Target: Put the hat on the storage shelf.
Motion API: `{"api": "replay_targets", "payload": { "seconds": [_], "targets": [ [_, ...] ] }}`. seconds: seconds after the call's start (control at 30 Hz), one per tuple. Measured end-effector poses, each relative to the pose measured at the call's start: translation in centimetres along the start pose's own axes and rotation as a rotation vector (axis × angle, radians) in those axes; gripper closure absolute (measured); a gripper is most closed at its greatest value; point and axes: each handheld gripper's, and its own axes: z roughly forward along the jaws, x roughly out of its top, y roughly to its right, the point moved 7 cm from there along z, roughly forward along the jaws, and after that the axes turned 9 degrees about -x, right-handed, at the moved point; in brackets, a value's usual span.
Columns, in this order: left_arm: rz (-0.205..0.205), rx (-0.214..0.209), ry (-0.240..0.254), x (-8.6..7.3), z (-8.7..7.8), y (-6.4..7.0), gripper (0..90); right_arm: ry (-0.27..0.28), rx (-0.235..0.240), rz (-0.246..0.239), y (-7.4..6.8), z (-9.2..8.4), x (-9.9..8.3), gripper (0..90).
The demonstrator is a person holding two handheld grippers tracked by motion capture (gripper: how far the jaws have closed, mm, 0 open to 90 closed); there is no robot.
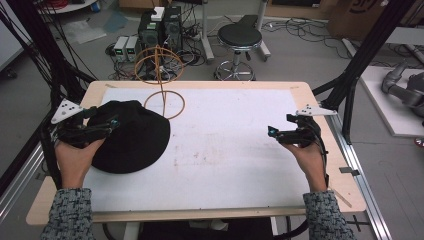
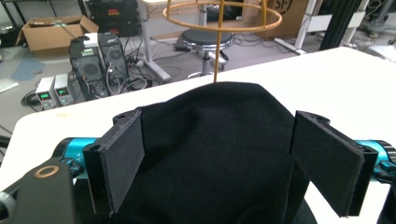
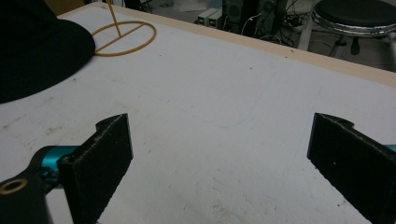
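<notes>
I see a workshop floor with computers, a stool point(image 1: 239, 37) and cables beyond my white table point(image 1: 235, 150). The black hat point(image 1: 131, 136) lies at the table's left, the wire hat stand point(image 1: 161, 80) just behind it. My left gripper point(image 2: 229, 154) is the nearer: its jaws are spread wide astride the cloth, not yet pinching. My right gripper point(image 3: 224, 168) hovers released, well apart.
</notes>
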Motion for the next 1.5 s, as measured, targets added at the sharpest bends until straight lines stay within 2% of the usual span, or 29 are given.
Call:
{"api": "replay_targets", "payload": {
  "seconds": [0.1, 0.33, 0.5, 0.6, 0.8, 1.03, 1.13, 1.33, 1.4, 1.5],
  "targets": [
    [0.006, 0.000, 0.006, 0.3, 0.4, 0.0, 18.3, -0.001, 0.000, 0.003, -0.1, -0.3, -0.3, 6.4],
    [0.010, 0.008, 0.052, 1.3, 1.9, 0.4, 18.4, -0.010, 0.000, 0.004, -0.2, -0.8, -1.3, 6.4],
    [0.007, 0.031, 0.047, 1.4, 3.0, 0.6, 18.8, -0.021, -0.005, 0.005, -0.1, -1.3, -2.1, 6.5],
    [-0.002, 0.038, 0.053, 1.4, 3.6, 0.6, 19.0, -0.008, -0.003, 0.004, -0.1, -1.7, -2.3, 6.4],
    [-0.011, 0.060, 0.032, 1.4, 4.2, 0.4, 18.9, -0.004, 0.000, -0.001, -0.3, -2.1, -2.3, 6.4],
    [0.031, 0.057, 0.016, 2.0, 4.9, 1.0, 18.9, 0.002, 0.001, -0.002, -0.3, -2.6, -2.2, 6.4],
    [0.042, 0.068, -0.011, 1.9, 5.3, 0.8, 18.9, 0.008, -0.004, -0.003, -0.3, -2.8, -2.1, 6.5],
    [0.038, 0.098, -0.032, 1.5, 5.7, 0.0, 18.5, 0.004, 0.000, -0.008, -0.4, -2.9, -2.2, 6.4],
    [0.025, 0.091, -0.028, 1.5, 5.9, -0.2, 18.6, 0.000, 0.002, -0.009, -0.5, -2.7, -2.3, 6.4],
    [0.003, 0.063, -0.052, 1.7, 6.2, -0.1, 20.1, -0.004, 0.004, -0.014, -0.6, -2.6, -2.4, 6.5]
  ]
}}
